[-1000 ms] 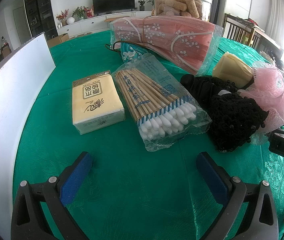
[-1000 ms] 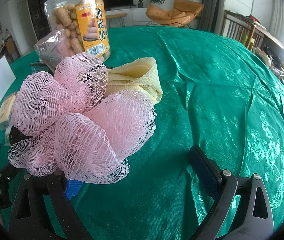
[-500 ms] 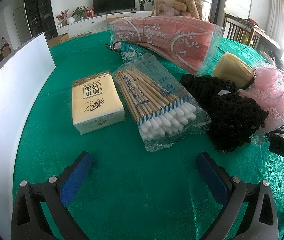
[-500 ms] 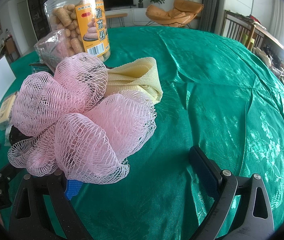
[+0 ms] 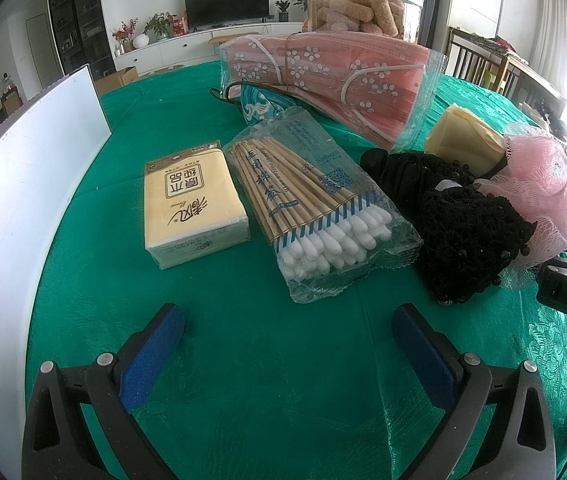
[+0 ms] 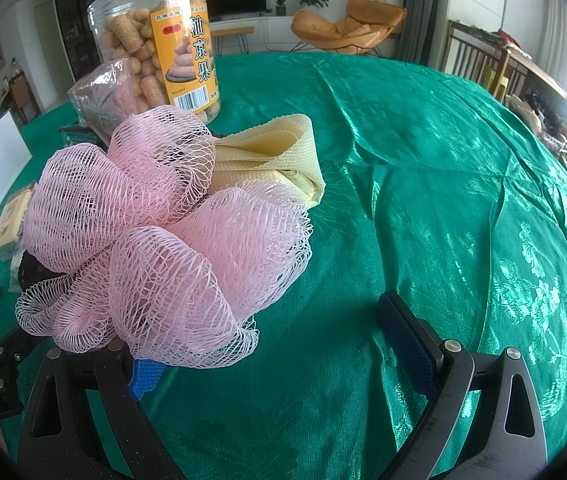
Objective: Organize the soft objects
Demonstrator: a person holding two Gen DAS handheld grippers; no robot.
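A pink mesh bath pouf (image 6: pixel 155 236) lies on the green tablecloth, right in front of my open, empty right gripper (image 6: pixel 267 344); it overlaps the left finger. It also shows in the left wrist view (image 5: pixel 543 200). Behind it lies a folded yellow cloth (image 6: pixel 279 156). A black knitted item (image 5: pixel 455 232) lies beside the pouf. My left gripper (image 5: pixel 287 344) is open and empty, just short of a bag of cotton swabs (image 5: pixel 315 208) and a yellow tissue pack (image 5: pixel 191 204). A bag of pink face masks (image 5: pixel 335 80) lies farther back.
A clear jar of snacks (image 6: pixel 163 48) stands behind the masks. A white board (image 5: pixel 15 184) stands along the left edge. A blue patterned item (image 5: pixel 257 104) lies under the mask bag. The green cloth (image 6: pixel 443 184) stretches bare to the right of the pouf.
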